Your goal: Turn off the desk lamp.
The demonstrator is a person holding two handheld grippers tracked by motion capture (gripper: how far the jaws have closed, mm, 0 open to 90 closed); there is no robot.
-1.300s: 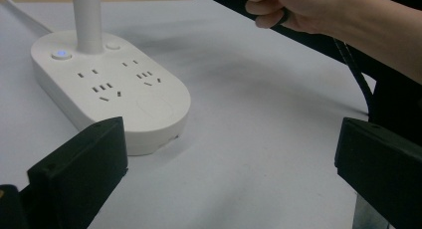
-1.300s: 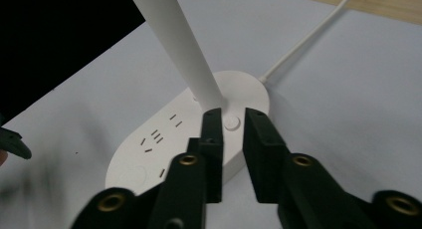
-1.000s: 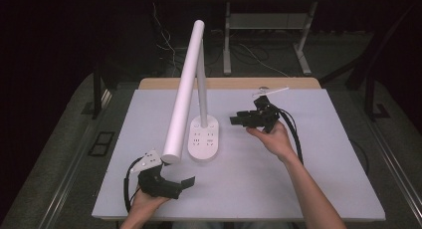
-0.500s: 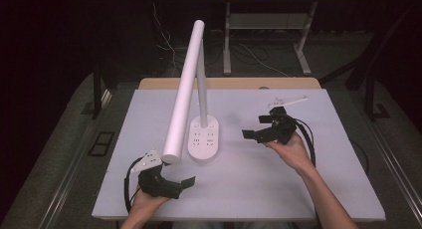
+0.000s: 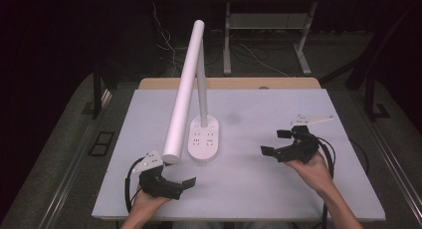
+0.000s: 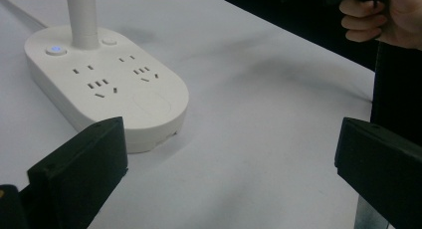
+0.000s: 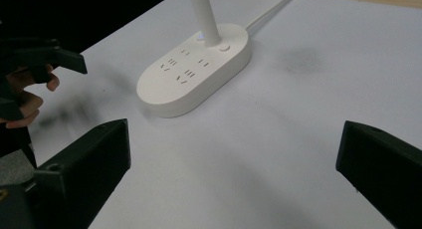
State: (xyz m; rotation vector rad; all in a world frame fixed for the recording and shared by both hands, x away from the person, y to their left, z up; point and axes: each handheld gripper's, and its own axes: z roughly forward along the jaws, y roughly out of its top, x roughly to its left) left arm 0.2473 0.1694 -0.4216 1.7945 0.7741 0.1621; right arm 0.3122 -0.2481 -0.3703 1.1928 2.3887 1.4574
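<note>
A white desk lamp stands left of the table's middle. Its oval base [image 5: 203, 139] carries sockets, and its long tube head [image 5: 183, 97] slants toward the front. A small blue light glows on one base button [image 6: 55, 50]. My left gripper [image 5: 181, 175] rests at the front left, close to the tip of the lamp head, open and empty, facing the base [image 6: 107, 84]. My right gripper [image 5: 273, 142] hovers at the right, well clear of the base [image 7: 194, 69]. Its jaws have just been opening and stand wide with nothing between them.
The white tabletop [image 5: 259, 189] has a wooden strip [image 5: 229, 83] along its far edge. The lamp's white cord [image 7: 271, 7] runs back from the base. Beyond the table are a dark floor, cables and a desk frame [image 5: 268, 25].
My right gripper has drawn away from the lamp base, to the right and toward the front, and its jaws have spread wider. The left gripper has stayed put.
</note>
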